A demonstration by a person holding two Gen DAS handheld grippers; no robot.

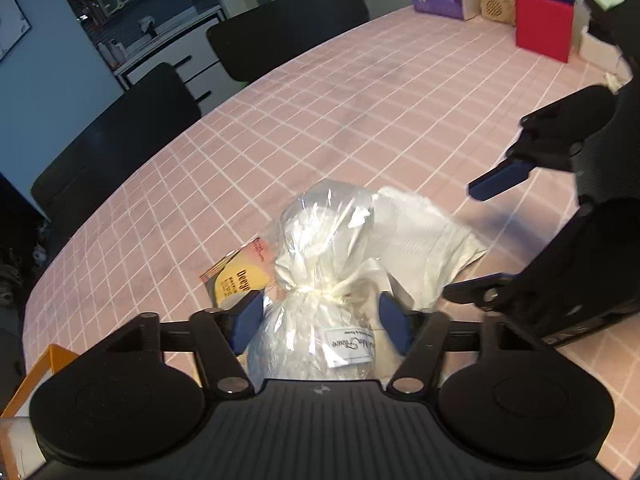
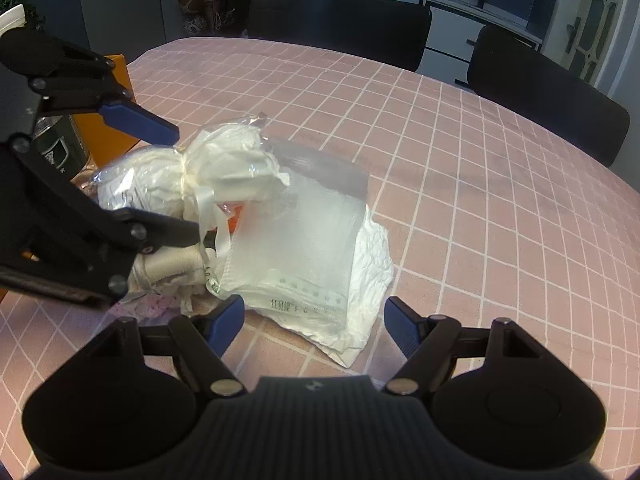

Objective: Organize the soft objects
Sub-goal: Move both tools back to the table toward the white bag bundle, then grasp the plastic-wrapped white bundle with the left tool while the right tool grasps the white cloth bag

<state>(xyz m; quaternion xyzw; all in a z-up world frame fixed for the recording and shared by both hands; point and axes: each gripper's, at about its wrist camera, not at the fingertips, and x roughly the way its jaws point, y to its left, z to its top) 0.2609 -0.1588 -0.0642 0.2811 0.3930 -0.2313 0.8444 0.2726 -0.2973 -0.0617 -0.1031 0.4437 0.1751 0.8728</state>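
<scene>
Left gripper (image 1: pixel 320 320) straddles the tied plastic bundle (image 1: pixel 320 264) on the pink checked tablecloth (image 1: pixel 360 120), pads apparently not yet pressing, while right gripper (image 2: pixel 314 320) hovers unclenched over the flat white packet (image 2: pixel 304 248); closing comes next.

Black chairs (image 1: pixel 288 20) stand along a table (image 1: pixel 360 120) with pink checked cloth; behind, a white cabinet (image 2: pixel 460 36).

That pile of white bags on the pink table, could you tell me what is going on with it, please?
A person is sorting soft packages with a handheld gripper in each hand. The left gripper straddles a tied clear bag of white stuffing, one pad on each side near the knot, not visibly squeezing. The right gripper hangs open before a flat clear packet lying on a white padded sheet. Nothing is lifted off the checked tablecloth yet.
</scene>
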